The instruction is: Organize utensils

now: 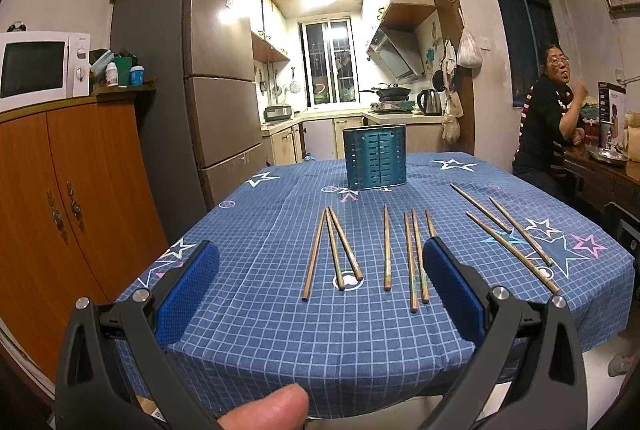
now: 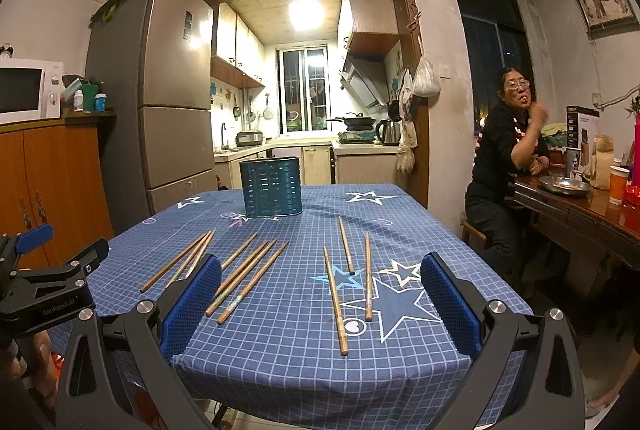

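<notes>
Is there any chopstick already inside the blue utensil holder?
No, the blue utensil holder shows nothing sticking out of its top, and the chopsticks all lie flat on the tablecloth.

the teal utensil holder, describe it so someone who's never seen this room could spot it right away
Start at the table covered by a blue checked tablecloth printed with stars. At its far end, toward the kitchen doorway, stands the teal utensil holder, upright and apart from the wooden chopsticks lying flat nearer the camera. It is the only standing thing on the cloth, a metal bin with rows of slots cut in its wall.
</notes>
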A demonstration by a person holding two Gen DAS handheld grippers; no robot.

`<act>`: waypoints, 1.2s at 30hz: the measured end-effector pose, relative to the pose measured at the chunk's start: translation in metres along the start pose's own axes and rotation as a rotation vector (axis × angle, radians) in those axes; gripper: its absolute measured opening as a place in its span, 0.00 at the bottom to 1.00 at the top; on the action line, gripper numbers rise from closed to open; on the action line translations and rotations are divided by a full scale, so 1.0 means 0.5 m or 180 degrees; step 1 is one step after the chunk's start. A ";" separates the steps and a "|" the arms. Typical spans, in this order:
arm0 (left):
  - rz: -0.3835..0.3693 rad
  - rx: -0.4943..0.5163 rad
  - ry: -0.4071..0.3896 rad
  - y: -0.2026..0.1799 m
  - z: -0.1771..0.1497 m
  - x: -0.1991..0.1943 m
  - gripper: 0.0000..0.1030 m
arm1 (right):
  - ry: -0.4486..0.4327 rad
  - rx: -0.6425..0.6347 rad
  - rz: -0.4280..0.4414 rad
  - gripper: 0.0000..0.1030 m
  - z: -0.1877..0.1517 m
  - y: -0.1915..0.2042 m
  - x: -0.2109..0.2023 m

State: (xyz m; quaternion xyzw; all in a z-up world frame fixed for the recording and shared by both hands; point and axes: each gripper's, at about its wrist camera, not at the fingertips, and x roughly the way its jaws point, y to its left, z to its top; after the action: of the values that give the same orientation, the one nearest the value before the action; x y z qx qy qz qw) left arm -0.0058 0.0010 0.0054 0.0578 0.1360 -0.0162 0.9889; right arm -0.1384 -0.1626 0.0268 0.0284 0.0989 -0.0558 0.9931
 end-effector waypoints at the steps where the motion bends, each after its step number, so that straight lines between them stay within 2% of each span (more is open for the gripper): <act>1: -0.0019 -0.0015 -0.0007 0.003 0.001 0.000 0.95 | 0.0006 0.0013 0.0015 0.97 0.000 -0.002 0.002; 11: 0.0116 -0.0002 -0.0180 0.017 0.016 -0.014 0.95 | 0.0060 0.0107 0.0121 0.97 0.003 -0.015 0.009; 16: 0.0084 -0.0018 -0.0068 0.027 0.020 -0.002 0.95 | 0.0085 0.0062 0.0107 0.97 0.002 -0.009 0.012; 22: 0.0135 -0.0017 -0.0050 0.036 0.019 0.008 0.95 | 0.0133 0.0062 0.0109 0.97 0.002 -0.008 0.023; 27: 0.0084 -0.0026 -0.0013 0.045 0.020 0.019 0.95 | 0.0143 0.0070 0.0085 0.97 0.005 -0.005 0.033; 31: -0.0052 -0.0056 0.0224 0.072 0.016 0.048 0.95 | 0.0255 0.0047 0.0068 0.97 0.000 -0.007 0.047; 36: 0.0009 0.0001 0.0623 0.157 -0.007 0.116 0.95 | 0.0408 0.0046 0.0086 0.97 -0.016 -0.019 0.061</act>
State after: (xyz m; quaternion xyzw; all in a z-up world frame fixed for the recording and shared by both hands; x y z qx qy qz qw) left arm 0.0527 0.0784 -0.0052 0.0594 0.2318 -0.0091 0.9709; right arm -0.1113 -0.1749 0.0126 0.0403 0.1614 -0.0412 0.9852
